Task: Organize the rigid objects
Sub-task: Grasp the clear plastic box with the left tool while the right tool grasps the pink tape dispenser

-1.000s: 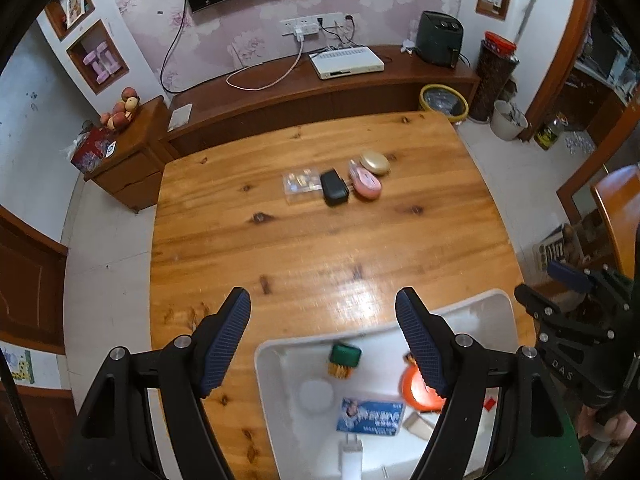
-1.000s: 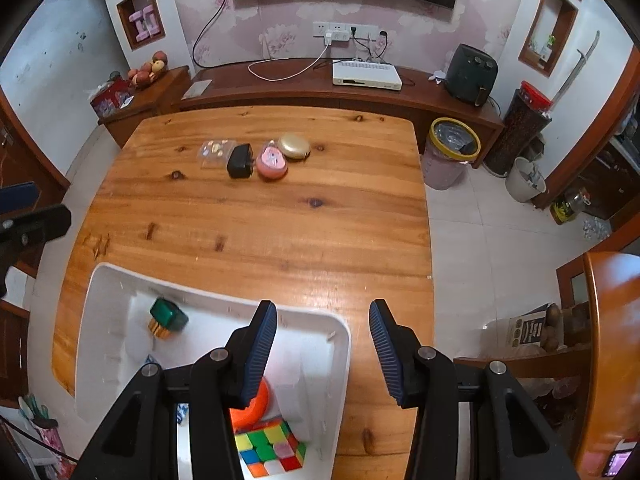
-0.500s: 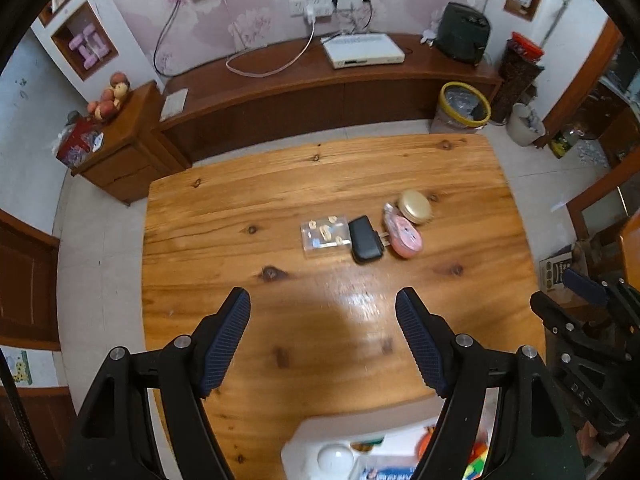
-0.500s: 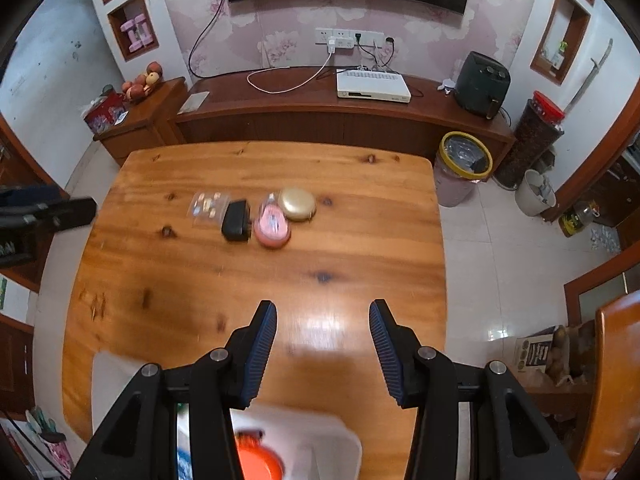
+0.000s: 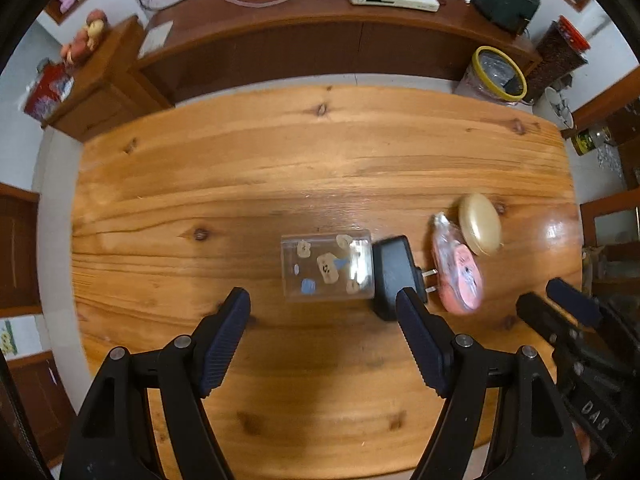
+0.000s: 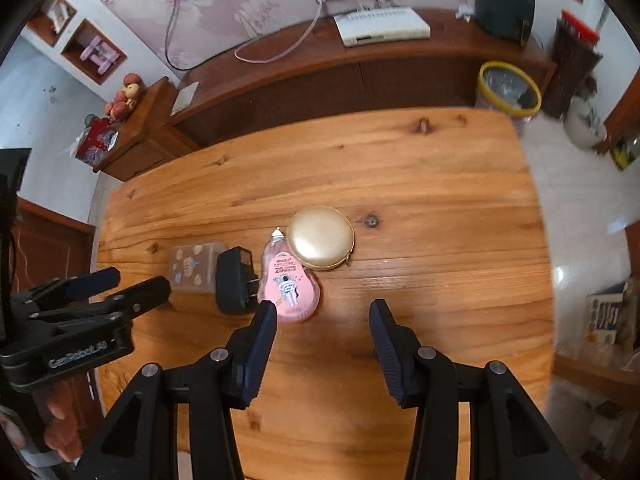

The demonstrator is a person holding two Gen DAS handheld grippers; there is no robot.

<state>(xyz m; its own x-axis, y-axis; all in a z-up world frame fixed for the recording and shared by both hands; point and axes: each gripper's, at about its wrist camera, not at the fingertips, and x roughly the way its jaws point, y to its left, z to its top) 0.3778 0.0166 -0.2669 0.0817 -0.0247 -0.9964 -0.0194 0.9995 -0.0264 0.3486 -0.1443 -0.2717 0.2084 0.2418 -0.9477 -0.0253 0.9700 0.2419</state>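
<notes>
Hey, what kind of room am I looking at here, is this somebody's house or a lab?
Most likely a home living room: a wooden table in front of a low TV cabinet carrying a white set-top box, floral pink wallpaper and a yellow-rimmed bin.

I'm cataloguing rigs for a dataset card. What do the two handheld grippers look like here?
Both the left gripper and right gripper are black plastic frames with silver pivot screws and ribbed dark-blue finger pads. White lettering marks each body.

One clear sticker box [image 5: 326,266], one black charger [image 5: 394,270], one pink tape dispenser [image 5: 456,274], one gold compact [image 5: 480,224]
</notes>
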